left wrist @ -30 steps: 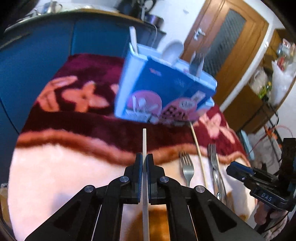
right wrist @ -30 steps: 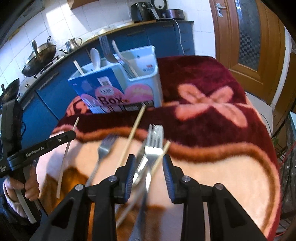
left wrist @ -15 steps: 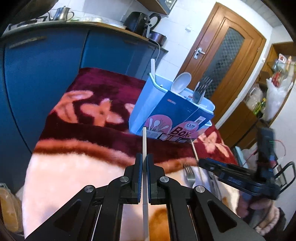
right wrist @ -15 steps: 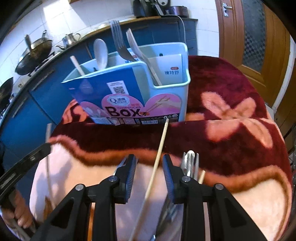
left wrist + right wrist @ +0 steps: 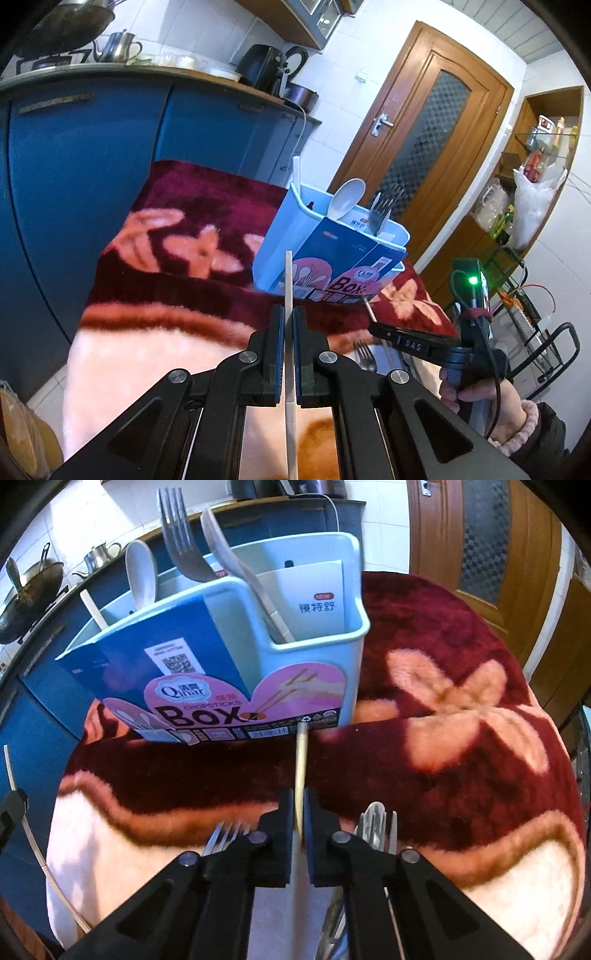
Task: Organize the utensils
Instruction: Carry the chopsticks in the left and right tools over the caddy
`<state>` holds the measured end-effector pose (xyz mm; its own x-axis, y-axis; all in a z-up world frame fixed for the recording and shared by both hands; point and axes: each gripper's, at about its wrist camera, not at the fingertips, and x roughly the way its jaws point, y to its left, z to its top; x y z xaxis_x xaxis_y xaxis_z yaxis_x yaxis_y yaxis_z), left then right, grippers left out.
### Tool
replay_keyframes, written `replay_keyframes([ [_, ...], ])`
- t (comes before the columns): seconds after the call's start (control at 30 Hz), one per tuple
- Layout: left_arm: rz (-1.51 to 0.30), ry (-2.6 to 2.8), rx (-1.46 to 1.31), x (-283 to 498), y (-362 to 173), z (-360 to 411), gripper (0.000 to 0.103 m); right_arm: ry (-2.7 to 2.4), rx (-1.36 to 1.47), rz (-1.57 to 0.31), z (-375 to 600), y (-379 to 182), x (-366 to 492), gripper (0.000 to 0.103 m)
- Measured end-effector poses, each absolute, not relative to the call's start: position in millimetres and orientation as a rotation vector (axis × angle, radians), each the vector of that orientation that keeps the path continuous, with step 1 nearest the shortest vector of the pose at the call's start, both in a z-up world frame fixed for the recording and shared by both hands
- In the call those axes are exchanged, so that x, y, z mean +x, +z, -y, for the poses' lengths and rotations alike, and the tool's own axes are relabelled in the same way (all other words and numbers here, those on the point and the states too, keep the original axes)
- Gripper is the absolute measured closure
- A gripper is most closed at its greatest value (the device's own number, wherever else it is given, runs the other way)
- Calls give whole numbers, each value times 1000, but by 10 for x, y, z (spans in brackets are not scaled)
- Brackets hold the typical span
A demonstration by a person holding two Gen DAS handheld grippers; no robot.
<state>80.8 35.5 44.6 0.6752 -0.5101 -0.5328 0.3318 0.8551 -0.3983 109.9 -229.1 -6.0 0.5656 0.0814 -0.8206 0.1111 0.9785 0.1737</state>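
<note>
A light blue utensil box with a "Box" label stands on a floral blanket. It holds a white spoon, a fork and chopsticks. My left gripper is shut on a pale chopstick that points at the box from short of it. My right gripper is shut on a wooden chopstick whose tip nearly reaches the box's front. The right gripper also shows in the left wrist view.
Loose forks lie on the blanket by the right gripper, one on the left and others on the right. Blue kitchen cabinets stand behind. A wooden door and a shelf rack stand at the right.
My right gripper has moved toward the box and closed on the wooden chopstick. My left gripper has risen and drawn back, still holding its chopstick.
</note>
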Motion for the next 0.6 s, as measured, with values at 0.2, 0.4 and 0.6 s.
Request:
replay_keyframes([
  [0.2, -652, -458, -257, 769, 547, -330, 99, 43, 341, -883, 2381, 73, 863, 97],
  [0.4, -588, -426, -245, 728, 771, -277, 99, 120, 387, -724, 2396, 307, 530, 97],
  [0.6, -521, -401, -223, 783, 1046, -148, 99, 162, 397, -595, 2495, 526, 343, 97],
])
